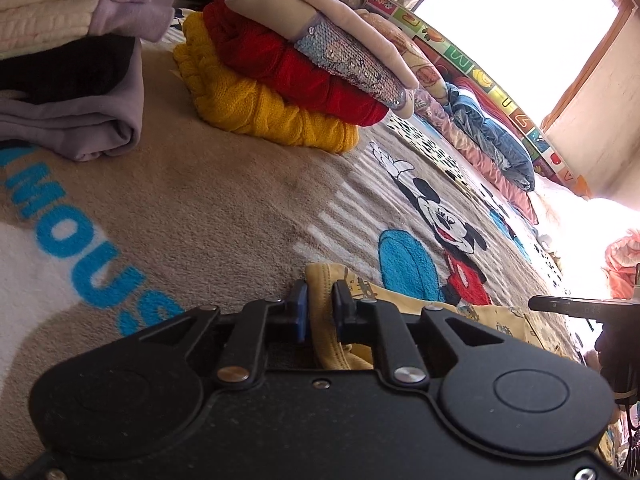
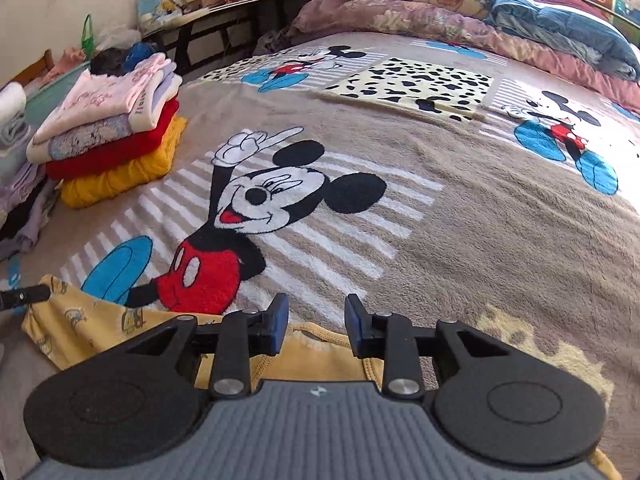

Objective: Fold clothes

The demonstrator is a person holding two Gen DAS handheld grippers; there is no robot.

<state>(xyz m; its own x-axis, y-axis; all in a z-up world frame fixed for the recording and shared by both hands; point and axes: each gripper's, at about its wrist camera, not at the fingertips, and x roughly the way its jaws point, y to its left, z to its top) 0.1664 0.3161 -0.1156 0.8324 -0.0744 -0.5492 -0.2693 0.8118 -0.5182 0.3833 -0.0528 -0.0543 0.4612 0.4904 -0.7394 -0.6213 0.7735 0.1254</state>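
On the blanket (image 2: 460,216), yellow garment (image 2: 80,332) stretches sideways, left gripper (image 1: 320,312) clamping it, right gripper (image 2: 316,320) released.

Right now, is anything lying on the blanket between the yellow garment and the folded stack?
Nothing visible does. Between the yellow garment and the folded stack only bare blanket shows, with no loose items on it.

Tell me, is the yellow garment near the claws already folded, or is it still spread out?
Not yet neatly folded. The yellow garment lies loosely rumpled on the blanket, one edge between the left claw's pads, unlike the squared stack of folded sweaters.
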